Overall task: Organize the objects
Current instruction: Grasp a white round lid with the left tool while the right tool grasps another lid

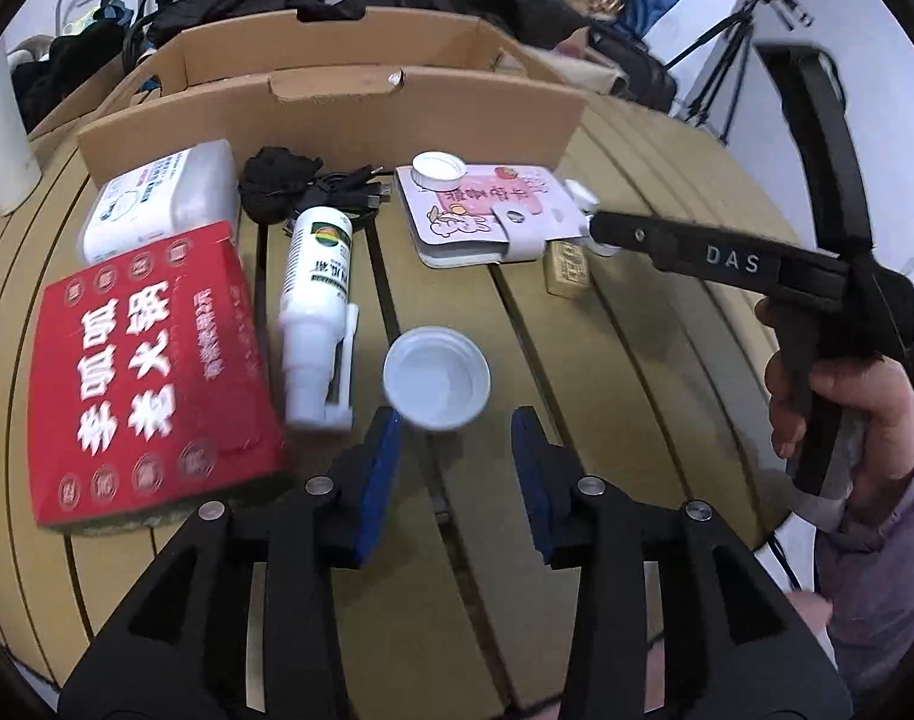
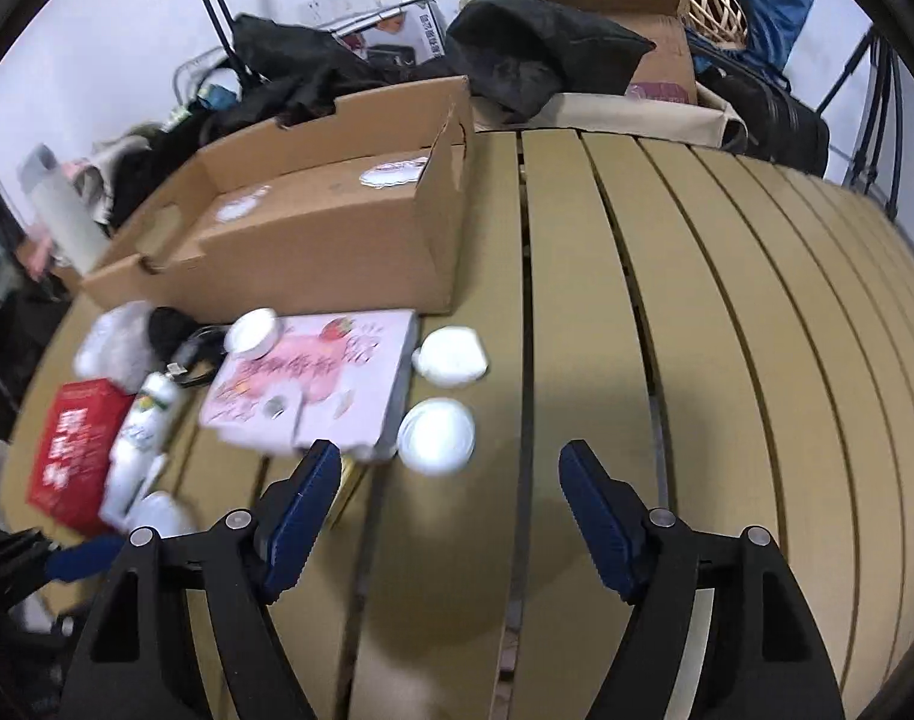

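Left gripper (image 1: 457, 420) tilted down over the slatted table (image 1: 637, 360), jaws apart and gripping nothing; white lid (image 1: 436, 376) lying open side up just ahead of the tips, touching neither pad. Off to the left of those jaws, a white bottle (image 1: 315, 300) on its side and a red box (image 1: 150, 372); farther ahead, a pink notebook (image 1: 481, 213) with a small white cap (image 1: 438, 171) on top, then a cardboard box (image 1: 336, 78). Right gripper (image 2: 450, 459) wide open and empty, a second white lid (image 2: 435, 435) just ahead between its tips, a lumpy white item (image 2: 450, 354) beyond
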The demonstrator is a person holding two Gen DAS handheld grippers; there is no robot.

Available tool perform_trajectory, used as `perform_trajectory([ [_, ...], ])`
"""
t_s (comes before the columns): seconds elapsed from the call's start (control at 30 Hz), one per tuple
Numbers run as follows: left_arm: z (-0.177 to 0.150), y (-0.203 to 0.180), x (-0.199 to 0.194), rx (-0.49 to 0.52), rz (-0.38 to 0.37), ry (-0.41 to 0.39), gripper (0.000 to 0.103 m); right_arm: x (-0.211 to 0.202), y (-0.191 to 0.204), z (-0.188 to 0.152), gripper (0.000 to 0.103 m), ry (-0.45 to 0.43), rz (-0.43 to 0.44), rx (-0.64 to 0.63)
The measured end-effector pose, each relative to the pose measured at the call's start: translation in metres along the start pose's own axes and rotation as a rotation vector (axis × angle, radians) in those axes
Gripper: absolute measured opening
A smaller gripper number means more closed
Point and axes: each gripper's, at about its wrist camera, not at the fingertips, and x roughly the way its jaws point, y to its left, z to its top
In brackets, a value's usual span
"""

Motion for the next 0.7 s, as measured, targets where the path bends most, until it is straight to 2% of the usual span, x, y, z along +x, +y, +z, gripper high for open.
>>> perform_trajectory([
  [0.03,0.002,-0.001,0.003,-0.002,0.008,0.006,0.041,0.003,0.002,0.002,0.074,-0.009,-0.011,-0.014],
  [0.07,0.006,-0.002,0.007,-0.007,0.019,0.012,0.043,0.008,0.005,0.004,0.059,-0.005,-0.032,-0.03],
  [0.1,0.008,-0.003,0.01,-0.01,0.029,0.013,0.044,0.013,0.007,0.005,0.049,0.003,-0.053,-0.045],
  [0.13,0.01,-0.004,0.011,-0.01,0.032,0.011,0.045,0.013,0.009,0.006,0.045,-0.008,-0.041,-0.052],
  [0.17,0.01,-0.006,0.012,-0.006,0.04,0.006,0.045,0.012,0.01,0.006,0.034,-0.013,-0.036,-0.057],
  [0.2,0.011,-0.008,0.015,0.003,0.061,0.006,0.044,0.012,0.013,0.005,0.03,-0.015,-0.044,-0.071],
  [0.23,0.011,-0.01,0.019,0.008,0.085,0.012,0.036,0.012,0.018,0.004,0.03,-0.021,-0.075,-0.093],
  [0.3,0.01,-0.015,0.02,0.023,0.118,0.002,0.036,0.011,0.022,0.0,0.03,-0.031,-0.104,-0.12],
  [0.47,0.005,-0.01,0.01,-0.012,0.104,-0.011,0.036,0.003,0.02,-0.007,0.03,-0.027,-0.107,-0.109],
  [0.57,-0.004,-0.006,-0.019,-0.031,0.07,-0.054,0.036,-0.016,0.016,-0.019,0.03,-0.03,-0.117,-0.094],
  [0.7,-0.029,-0.001,-0.084,-0.046,0.019,-0.122,0.036,-0.08,0.013,-0.056,0.03,-0.068,-0.088,-0.039],
])
